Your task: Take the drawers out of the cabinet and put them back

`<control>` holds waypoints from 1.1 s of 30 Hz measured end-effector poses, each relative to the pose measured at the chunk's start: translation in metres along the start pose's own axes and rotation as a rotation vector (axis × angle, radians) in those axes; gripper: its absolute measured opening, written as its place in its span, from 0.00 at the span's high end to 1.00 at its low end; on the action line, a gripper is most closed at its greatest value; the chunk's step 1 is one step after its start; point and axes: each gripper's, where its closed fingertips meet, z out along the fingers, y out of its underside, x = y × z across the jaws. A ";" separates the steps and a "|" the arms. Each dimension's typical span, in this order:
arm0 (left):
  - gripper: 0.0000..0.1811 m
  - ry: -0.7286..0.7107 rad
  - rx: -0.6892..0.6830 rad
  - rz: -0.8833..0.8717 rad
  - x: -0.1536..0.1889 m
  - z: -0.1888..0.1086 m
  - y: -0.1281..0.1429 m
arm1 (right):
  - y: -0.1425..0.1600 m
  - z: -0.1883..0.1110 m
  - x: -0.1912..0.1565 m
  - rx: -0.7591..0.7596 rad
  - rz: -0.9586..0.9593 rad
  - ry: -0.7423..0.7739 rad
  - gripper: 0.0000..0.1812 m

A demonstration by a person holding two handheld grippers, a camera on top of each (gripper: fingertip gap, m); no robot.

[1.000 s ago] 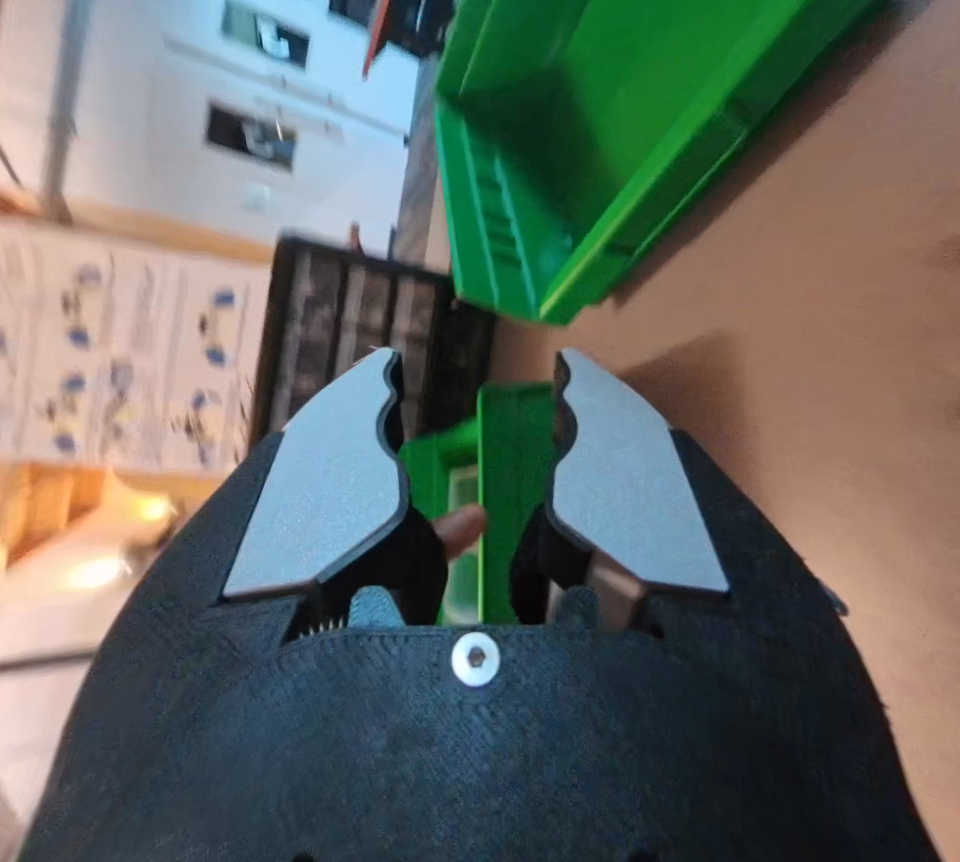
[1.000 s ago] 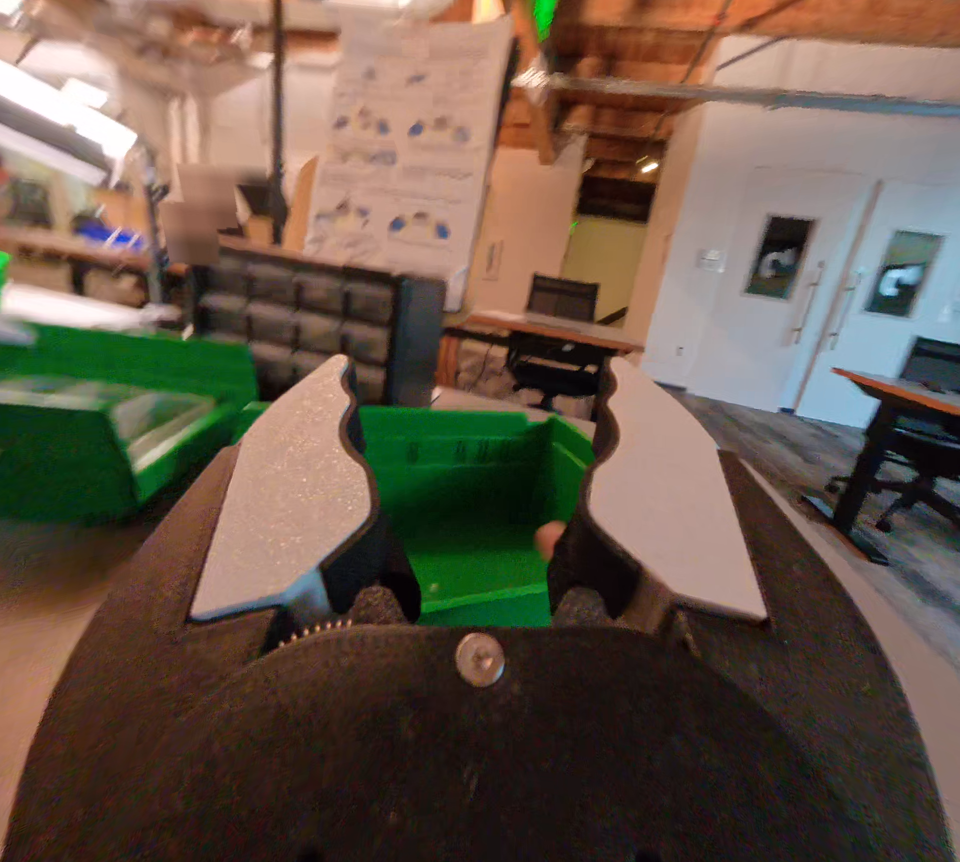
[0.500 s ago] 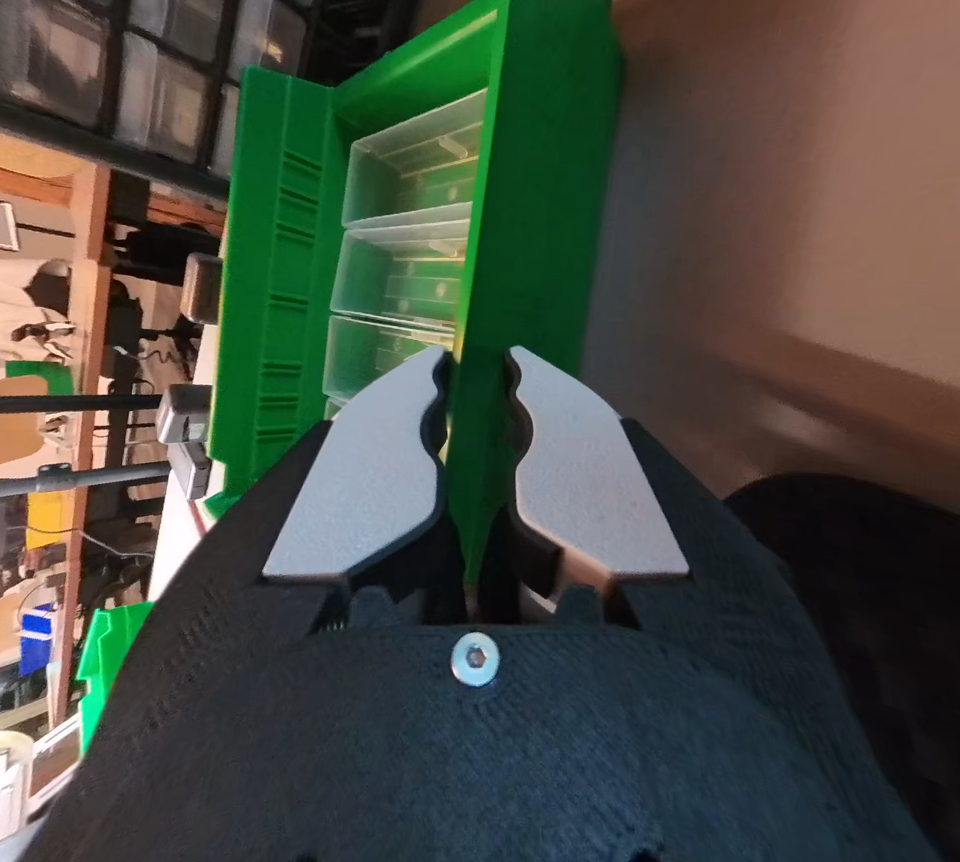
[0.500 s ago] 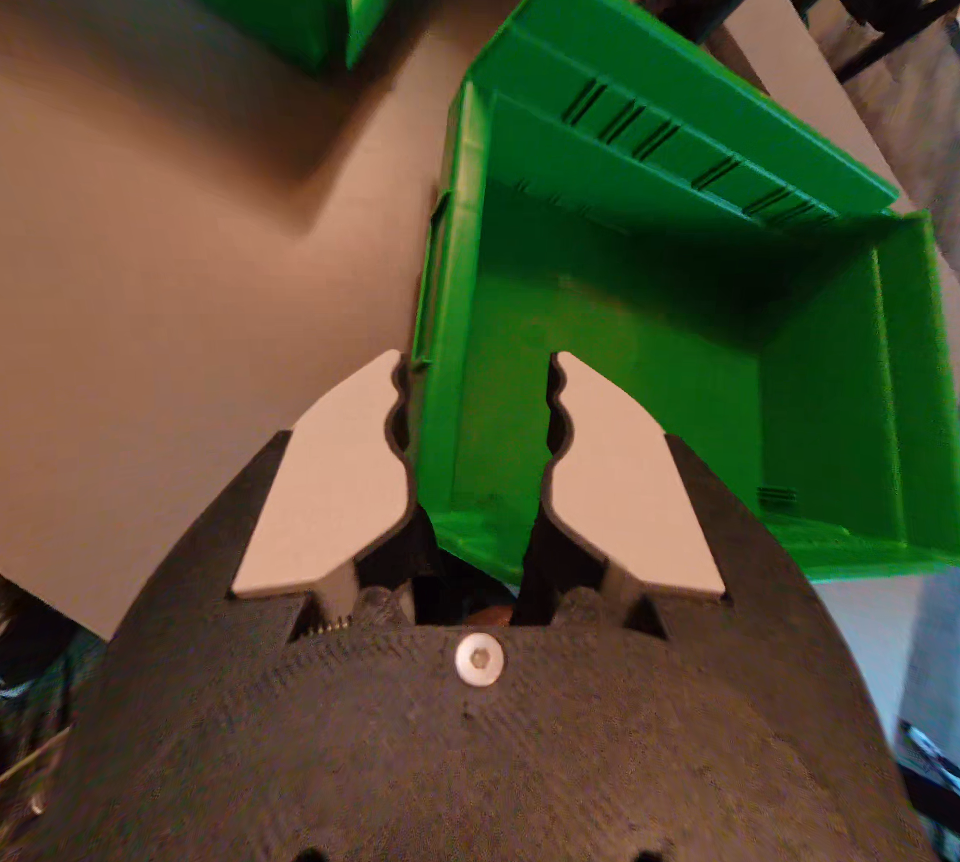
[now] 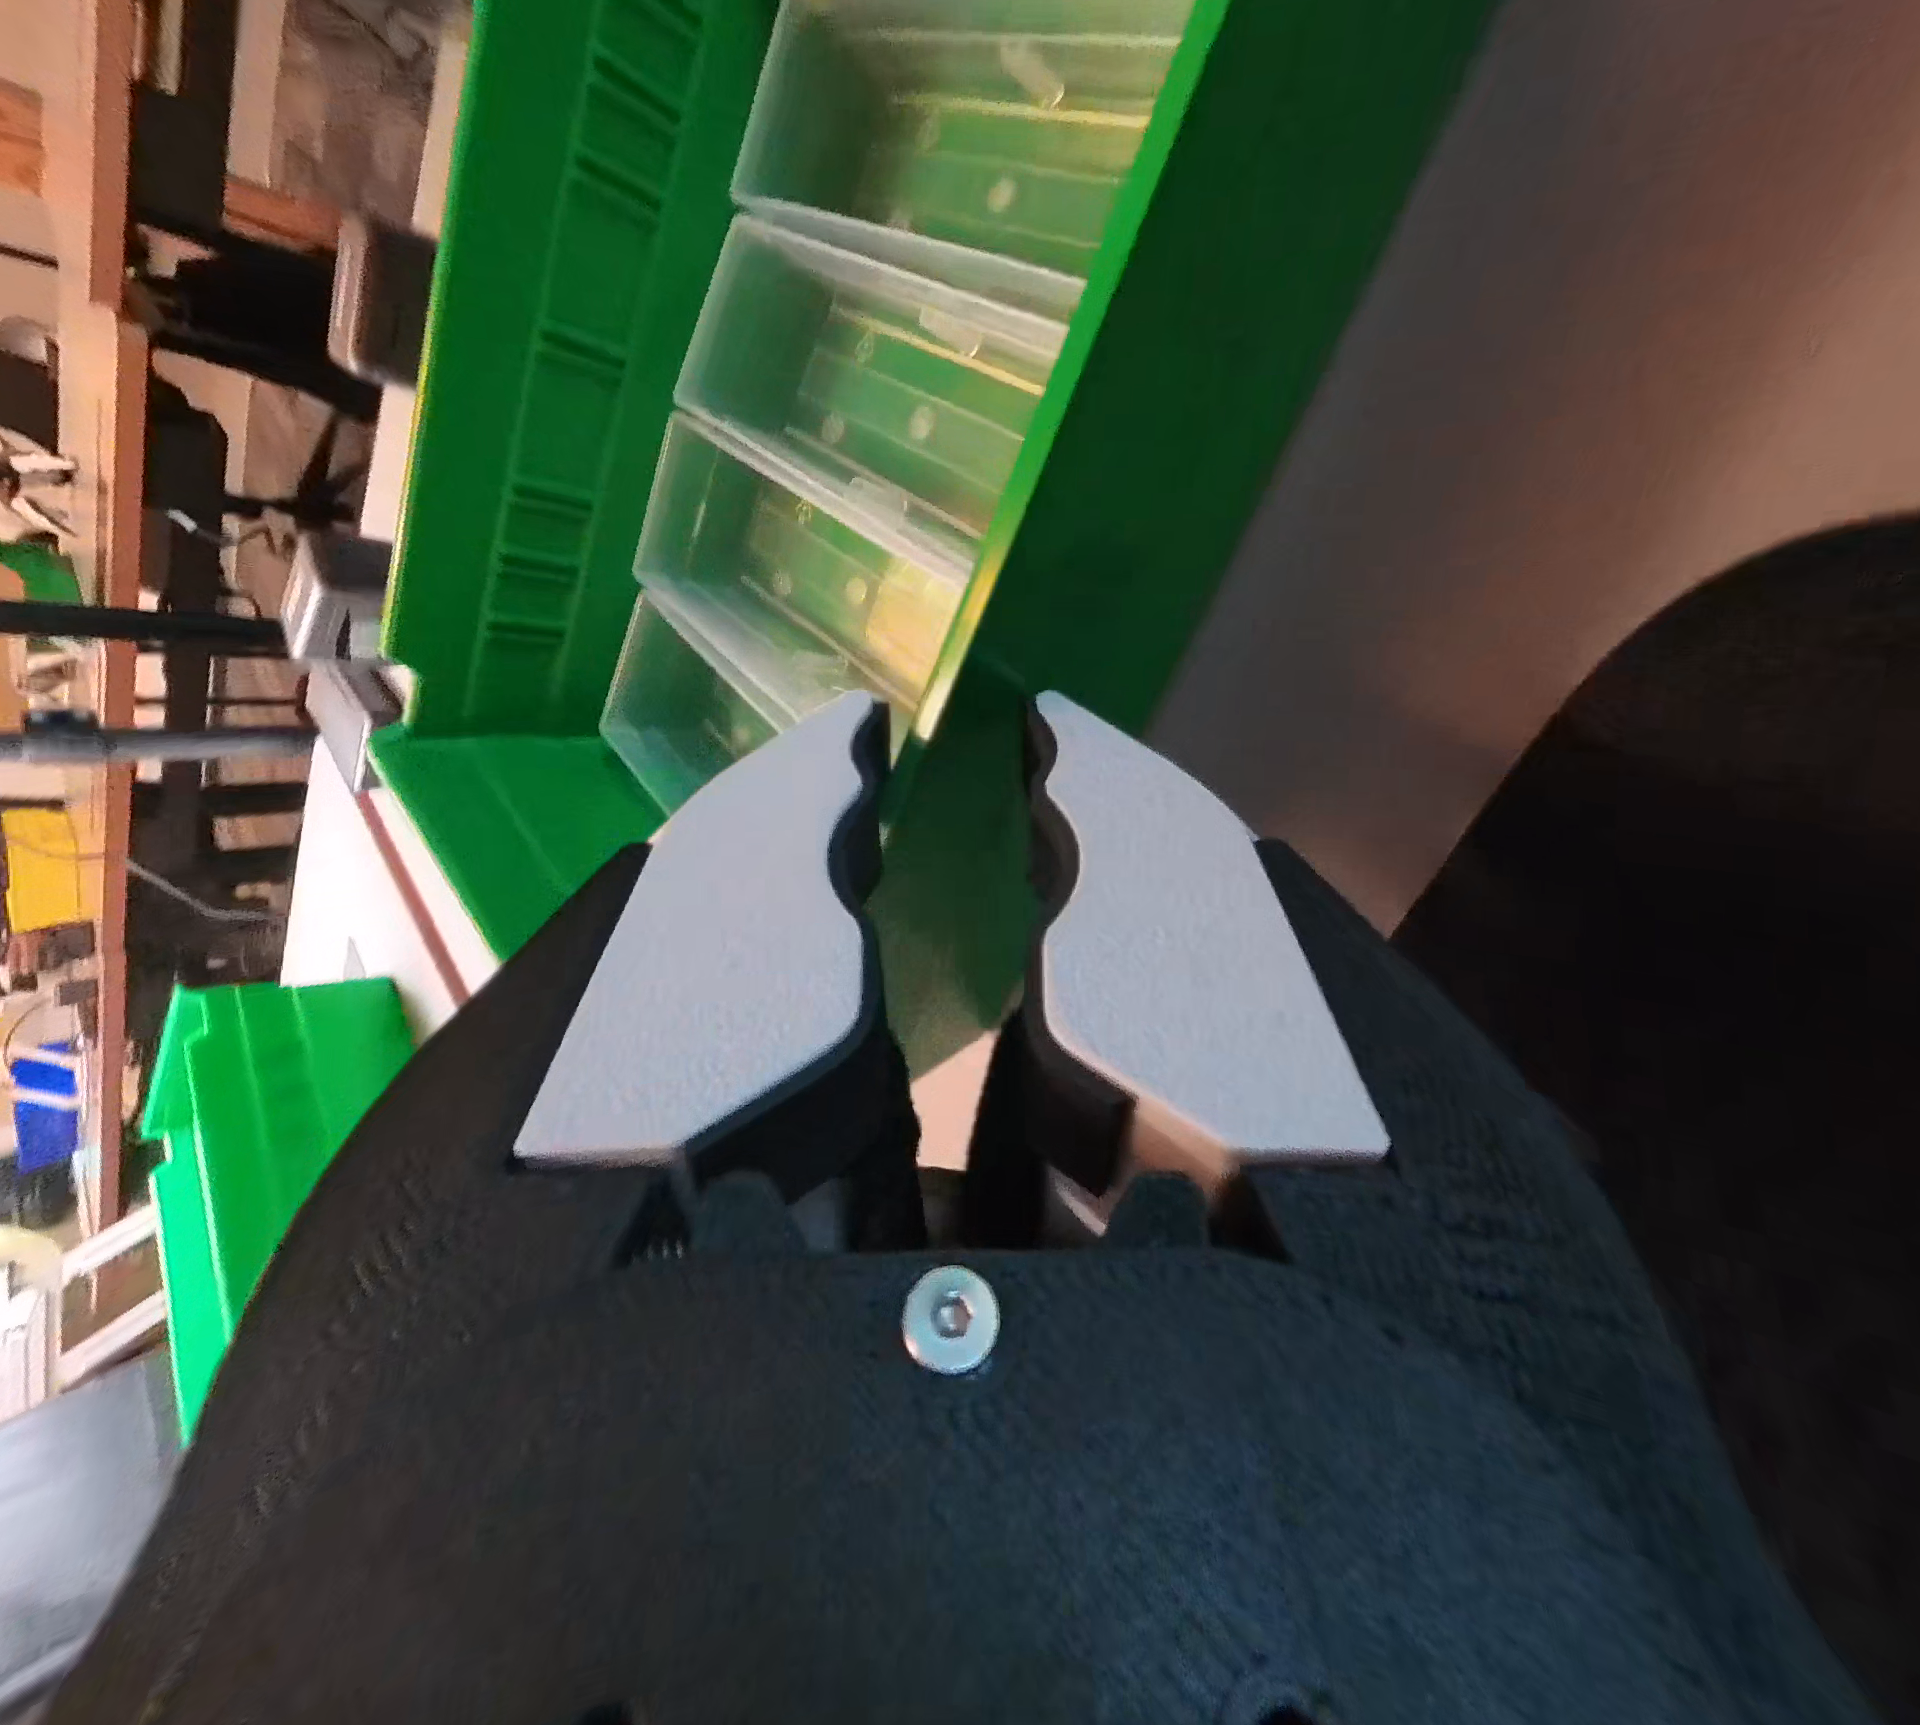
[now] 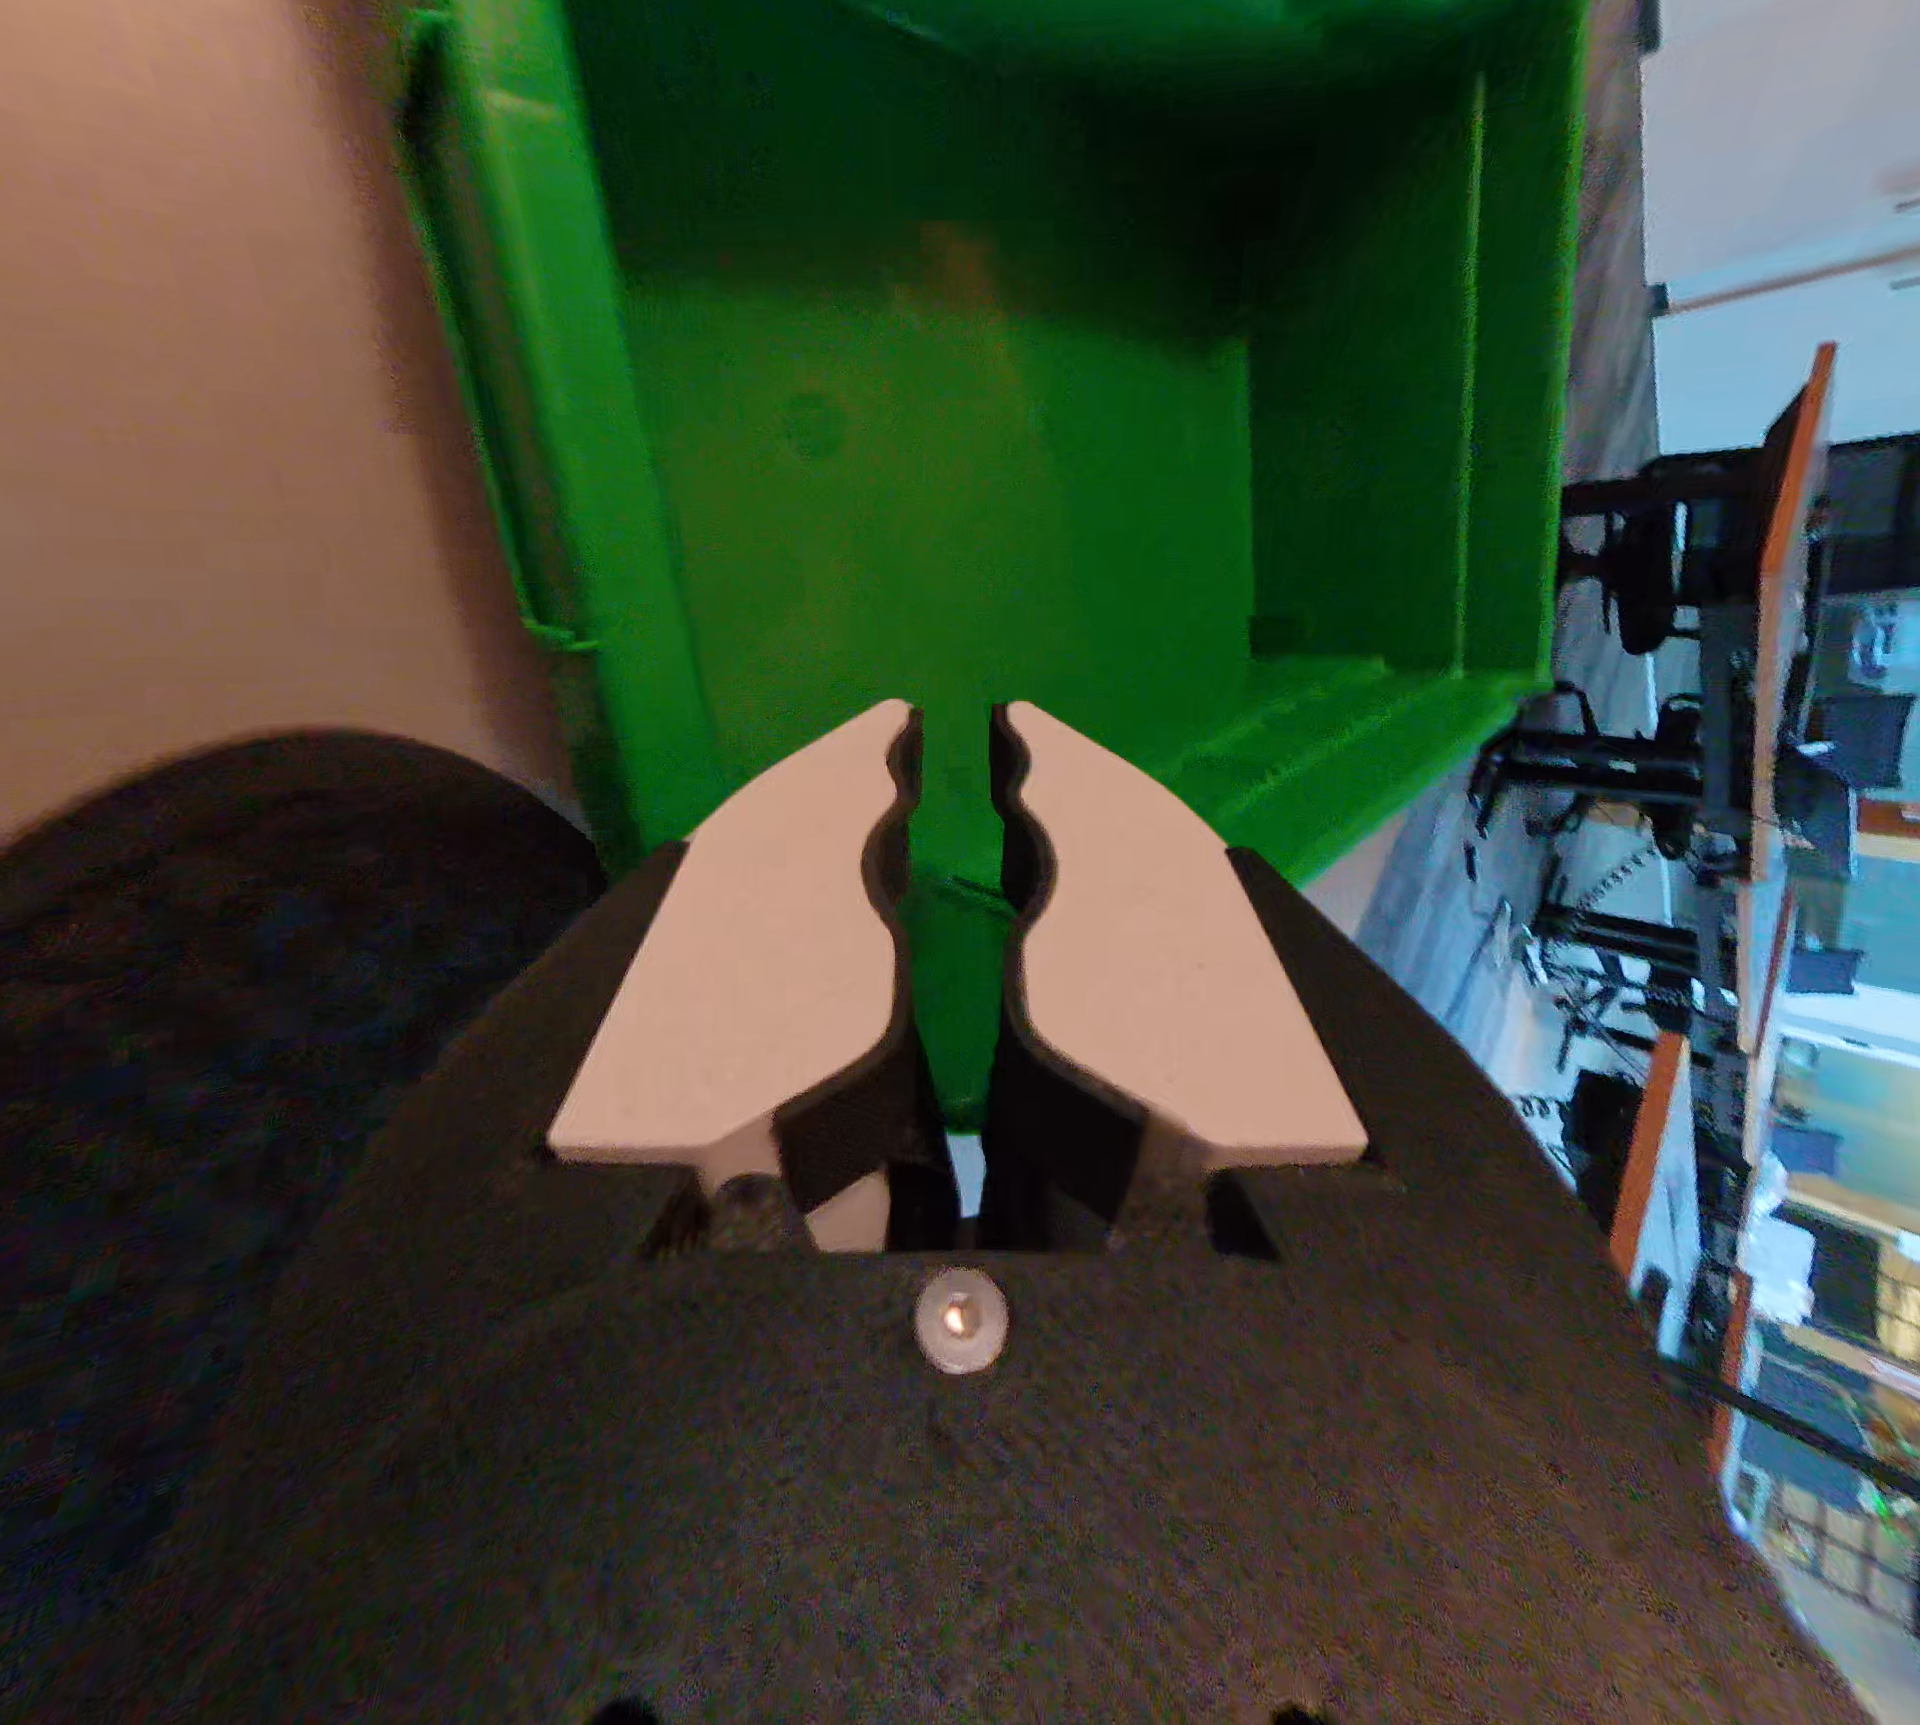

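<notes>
Inside the left bin (image 5: 582, 387) sit four clear drawers (image 5: 831, 366), already out of a cabinet I cannot see. My left gripper (image 5: 956, 730) is clamped on this bin's wall; my right gripper (image 6: 951, 719) pinches the empty bin's (image 6: 1351, 325) wall. I judge returning them remains.

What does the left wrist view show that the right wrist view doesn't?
Left only: a green bin holding a row of clear plastic drawers; the left hand-held gripper is clamped on that bin's near wall. Another green bin's edge sits at lower left.

Right only: an empty green bin, its wall pinched by the right hand-held gripper; desks and chairs beyond.

Both: a tan tabletop, a dark rounded shape at the frame edge, and each gripper shut on a bin wall.
</notes>
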 end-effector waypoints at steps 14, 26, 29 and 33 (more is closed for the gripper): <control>0.74 -0.031 0.328 -0.049 0.030 -0.025 -0.069 | -0.006 -0.045 -0.013 0.307 0.079 -0.308 0.67; 0.86 0.171 0.170 0.009 0.036 -0.014 -0.036 | 0.009 -0.001 -0.034 0.148 -0.080 -0.290 0.85; 0.84 0.165 0.044 -0.038 0.023 -0.030 0.016 | 0.028 0.003 -0.021 0.106 -0.061 -0.235 0.86; 0.69 0.056 -0.043 -0.084 0.011 -0.054 0.054 | 0.049 0.003 -0.005 0.066 -0.009 -0.194 0.84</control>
